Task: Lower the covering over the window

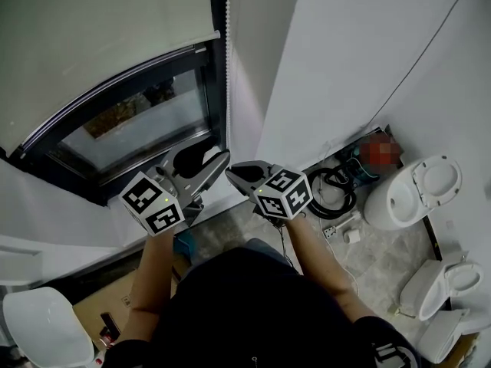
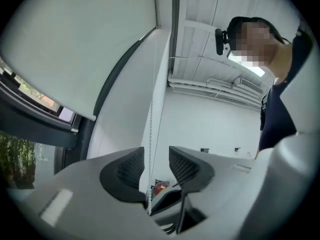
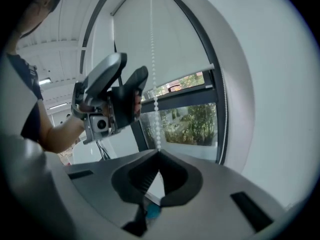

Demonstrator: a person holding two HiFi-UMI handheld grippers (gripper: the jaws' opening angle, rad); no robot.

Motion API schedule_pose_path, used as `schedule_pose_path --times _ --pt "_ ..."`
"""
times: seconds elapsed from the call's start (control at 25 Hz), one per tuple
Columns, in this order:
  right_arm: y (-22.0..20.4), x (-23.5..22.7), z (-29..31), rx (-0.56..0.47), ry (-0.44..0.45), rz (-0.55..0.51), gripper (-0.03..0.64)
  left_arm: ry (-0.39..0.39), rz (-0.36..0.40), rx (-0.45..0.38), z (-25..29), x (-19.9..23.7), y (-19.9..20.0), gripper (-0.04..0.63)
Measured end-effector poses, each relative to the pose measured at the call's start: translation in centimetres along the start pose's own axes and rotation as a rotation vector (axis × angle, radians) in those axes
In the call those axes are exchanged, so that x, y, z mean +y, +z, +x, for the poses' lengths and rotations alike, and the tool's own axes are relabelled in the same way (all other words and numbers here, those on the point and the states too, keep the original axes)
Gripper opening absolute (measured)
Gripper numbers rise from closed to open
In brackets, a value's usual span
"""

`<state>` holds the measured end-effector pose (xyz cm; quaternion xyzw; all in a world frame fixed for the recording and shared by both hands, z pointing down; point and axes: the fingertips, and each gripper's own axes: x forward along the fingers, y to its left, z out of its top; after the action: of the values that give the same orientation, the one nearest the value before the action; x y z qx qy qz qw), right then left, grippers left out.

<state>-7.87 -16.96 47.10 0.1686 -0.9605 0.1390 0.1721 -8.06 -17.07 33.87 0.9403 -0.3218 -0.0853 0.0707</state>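
Observation:
A white roller blind covers the upper part of a dark-framed window, and its bottom bar sits partway down the glass. The white bead chain hangs along the frame's right side. My right gripper is shut on the bead chain, which rises straight up from its tips. My left gripper is open, and the bead chain runs through the gap without touching either pad. In the head view the left gripper and right gripper meet at the chain below the sill.
A white wall corner stands right of the window. On the floor at the right are white toilets and a coiled black cable. A white rounded seat and a cardboard box lie at the lower left.

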Motion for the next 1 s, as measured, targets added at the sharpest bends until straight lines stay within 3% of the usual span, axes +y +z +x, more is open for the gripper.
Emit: schedule_pose_path --times 0.16,0.32,0.44,0.52,0.64,0.76,0.84,1.0 --pt "-0.1 -0.1 -0.2 0.008 -0.002 -0.010 0.014 -0.032 0.004 -0.025 1.6 -0.3 2.3 0.150" --pt "-0.2 -0.1 -0.3 0.015 0.000 -0.017 0.014 -0.005 0.033 -0.010 2.8 -0.1 2.9 0.146" --pt "-0.2 0.0 -0.2 0.014 0.005 -0.015 0.014 0.019 0.041 0.016 3.6 0.1 2.4 0.094" --pt "-0.1 0.0 -0.2 0.009 0.009 -0.012 0.012 0.028 0.053 0.024 3.8 0.3 2.4 0.017" --pt "-1.0 -0.2 0.1 0.052 0.000 -0.032 0.014 0.033 0.077 0.065 3.7 0.6 1.3 0.014" --pt "-4.0 -0.5 0.8 0.136 -0.013 -0.046 0.014 0.018 0.037 0.119 3.2 0.5 -1.7 0.014" --pt "-4.7 -0.3 1.0 0.126 -0.002 -0.001 0.014 0.009 -0.005 0.107 2.7 0.2 -2.4 0.014" --pt "-4.6 -0.4 1.2 0.126 0.005 0.006 0.014 0.027 -0.001 0.098 2.5 0.5 -2.3 0.014"
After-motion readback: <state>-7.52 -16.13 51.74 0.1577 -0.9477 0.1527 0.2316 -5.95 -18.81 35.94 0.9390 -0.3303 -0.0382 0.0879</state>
